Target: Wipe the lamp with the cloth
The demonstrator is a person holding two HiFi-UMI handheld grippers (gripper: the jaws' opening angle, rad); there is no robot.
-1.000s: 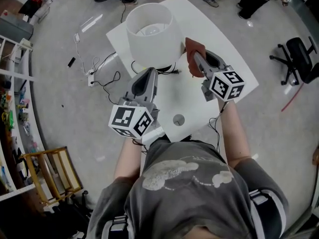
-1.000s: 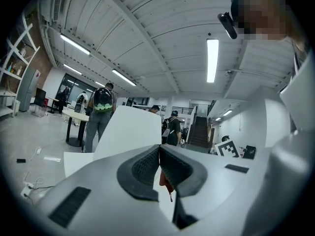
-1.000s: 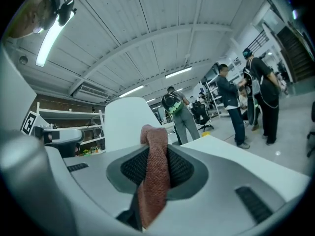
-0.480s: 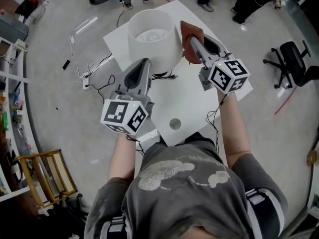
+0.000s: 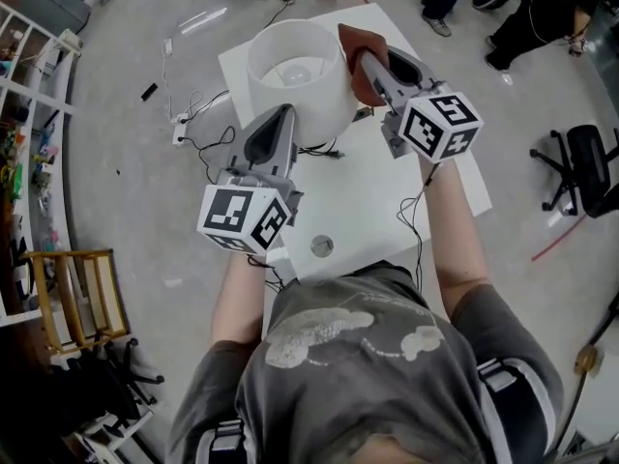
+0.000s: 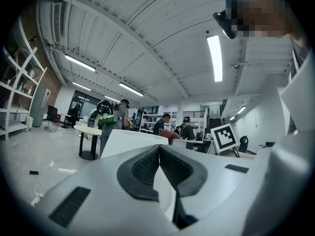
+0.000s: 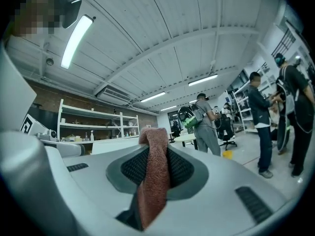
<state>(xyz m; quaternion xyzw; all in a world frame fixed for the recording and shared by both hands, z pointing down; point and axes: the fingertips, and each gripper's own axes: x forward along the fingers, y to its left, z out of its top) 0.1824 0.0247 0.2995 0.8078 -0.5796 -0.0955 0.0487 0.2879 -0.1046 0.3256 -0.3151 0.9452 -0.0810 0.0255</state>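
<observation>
Pressing cloth lightly round lamp seems best; right tool clamps it, left tool closed, empty.

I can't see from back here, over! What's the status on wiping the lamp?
Right hand-held gripper shut on cloth, up by lamp shade rim. Left hand-held gripper shut, empty, near the shade. Nothing between cloth and shade.

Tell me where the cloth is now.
In the head view, the cloth is clamped in the right gripper, just right of the lamp shade above the white table.
</observation>
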